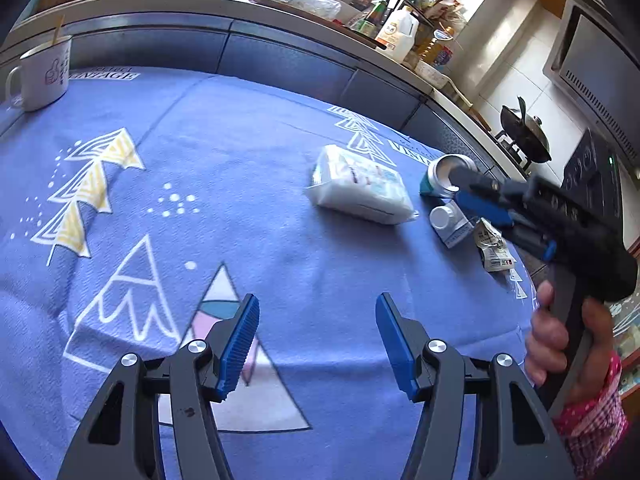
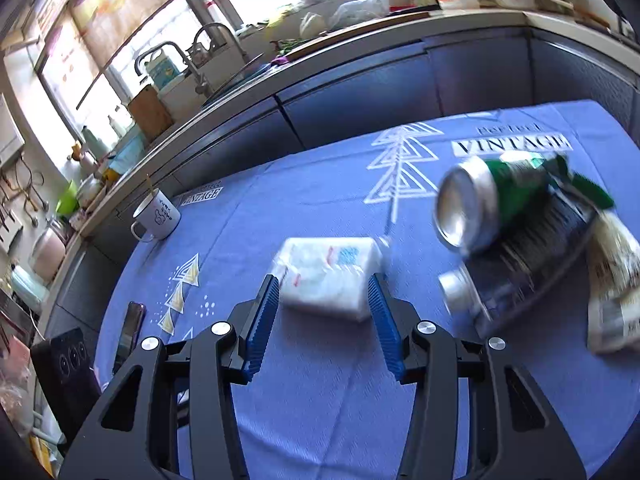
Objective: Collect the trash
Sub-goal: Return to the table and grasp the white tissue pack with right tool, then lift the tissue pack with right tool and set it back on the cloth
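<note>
A green drink can (image 2: pixel 492 200) lies on its side on the blue tablecloth (image 2: pixel 320 400); it also shows in the left wrist view (image 1: pixel 444 178). Next to it lie a small carton with a white cap (image 2: pixel 480 292), also in the left wrist view (image 1: pixel 450 222), and a crumpled paper wrapper (image 2: pixel 616 296), also there (image 1: pixel 494 248). A white tissue pack (image 2: pixel 330 278) lies just beyond my right gripper (image 2: pixel 324 320), which is open and empty. In the left wrist view the pack (image 1: pixel 360 190) lies mid-table. My left gripper (image 1: pixel 318 344) is open and empty above bare cloth.
A white mug (image 1: pixel 42 74) stands at the far left of the table, also in the right wrist view (image 2: pixel 158 218). A phone (image 2: pixel 130 328) and a black device (image 2: pixel 66 372) lie at the table's left edge. A cluttered kitchen counter (image 1: pixel 280 4) runs behind.
</note>
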### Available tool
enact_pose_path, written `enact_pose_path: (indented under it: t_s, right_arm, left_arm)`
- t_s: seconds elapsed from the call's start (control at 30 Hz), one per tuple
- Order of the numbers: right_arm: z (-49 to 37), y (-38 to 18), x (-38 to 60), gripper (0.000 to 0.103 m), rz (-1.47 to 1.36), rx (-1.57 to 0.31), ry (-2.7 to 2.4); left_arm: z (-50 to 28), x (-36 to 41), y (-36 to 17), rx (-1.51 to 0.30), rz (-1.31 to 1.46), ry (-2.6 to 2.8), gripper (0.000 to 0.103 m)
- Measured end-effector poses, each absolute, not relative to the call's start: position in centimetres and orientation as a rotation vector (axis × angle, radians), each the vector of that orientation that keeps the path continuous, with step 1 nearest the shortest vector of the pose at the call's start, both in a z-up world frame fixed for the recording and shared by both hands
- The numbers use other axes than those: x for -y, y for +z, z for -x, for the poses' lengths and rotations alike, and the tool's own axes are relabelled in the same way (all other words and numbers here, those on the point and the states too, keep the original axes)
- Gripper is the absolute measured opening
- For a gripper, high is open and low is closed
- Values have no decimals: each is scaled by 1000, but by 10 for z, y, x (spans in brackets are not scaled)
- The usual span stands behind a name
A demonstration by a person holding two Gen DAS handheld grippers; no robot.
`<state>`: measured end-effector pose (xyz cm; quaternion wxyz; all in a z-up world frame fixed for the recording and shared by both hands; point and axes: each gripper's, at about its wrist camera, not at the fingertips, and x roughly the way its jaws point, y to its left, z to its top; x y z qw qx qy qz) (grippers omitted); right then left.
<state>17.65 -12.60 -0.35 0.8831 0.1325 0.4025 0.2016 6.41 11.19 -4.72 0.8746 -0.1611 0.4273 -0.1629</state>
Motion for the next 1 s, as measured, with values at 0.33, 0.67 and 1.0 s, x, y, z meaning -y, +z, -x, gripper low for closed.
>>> enact_pose_path:
  t_s: [0.33,0.67,1.0]
  right_arm:
    - [-225,-6,89,48,-181,-882,431]
    - [-250,-36,69,48,-71,-968,409]
    - [-248,-28,65,48,-63,-963,432]
  left_arm:
    - [-70,-127,-58,-904,386,-341,60]
    - [-75,-131,-62,-901,411,-372,60]
    - [-75,-133,-62,-897,424,-381,60]
